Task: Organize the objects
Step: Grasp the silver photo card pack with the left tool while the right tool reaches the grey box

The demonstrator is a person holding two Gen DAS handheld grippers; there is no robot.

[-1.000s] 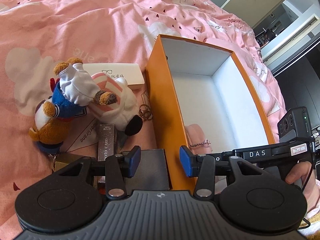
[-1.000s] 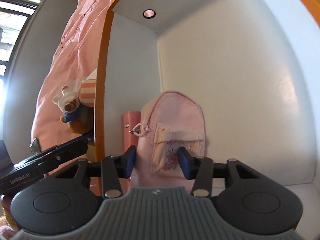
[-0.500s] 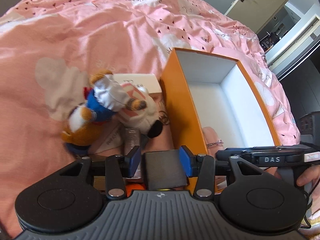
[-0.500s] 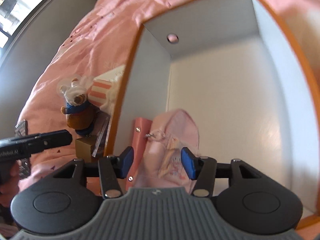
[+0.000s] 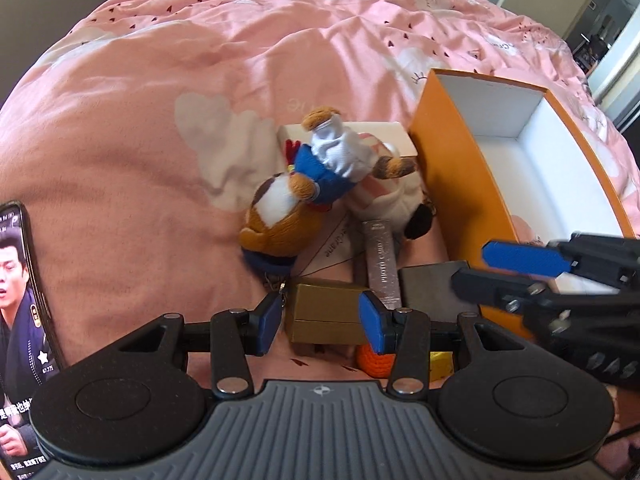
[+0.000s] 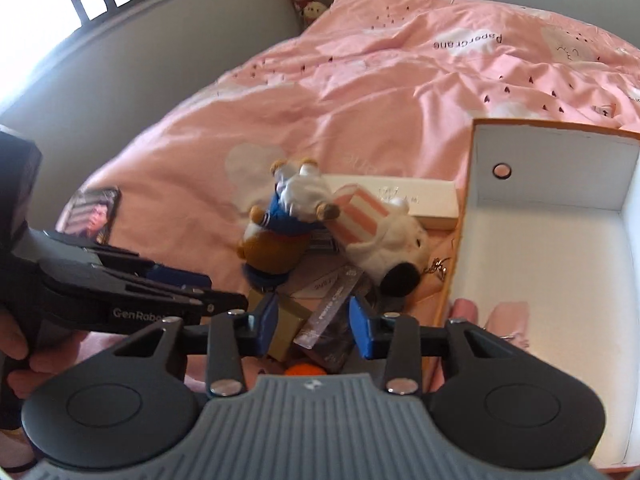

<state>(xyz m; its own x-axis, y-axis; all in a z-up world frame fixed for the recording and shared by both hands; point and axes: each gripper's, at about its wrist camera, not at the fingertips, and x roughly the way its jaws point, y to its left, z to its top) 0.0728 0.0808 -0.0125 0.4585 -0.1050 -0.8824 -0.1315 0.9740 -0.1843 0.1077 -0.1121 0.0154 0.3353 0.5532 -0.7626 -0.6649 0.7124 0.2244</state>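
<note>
Both the left gripper (image 5: 322, 322) and right gripper (image 6: 314, 326) gape empty; gold box (image 5: 326, 314) between left fingers; orange box's (image 5: 454, 184) wall at two o'clock.

Left claw (image 5: 320, 322): jaws parted, blue pads (image 5: 269, 322) facing each other across a gap, nothing clamped between them. It is pitched downward and forward. Right claw (image 6: 314, 326): jaws likewise parted, holding nothing, tilted downward. In the left wrist view the right claw (image 5: 516, 268) enters from the right, reaching leftward, fingers apart. In the right wrist view the left claw (image 6: 208, 292) enters from the left, gripped by the person's left hand (image 6: 20, 356) at the near left edge.
</note>
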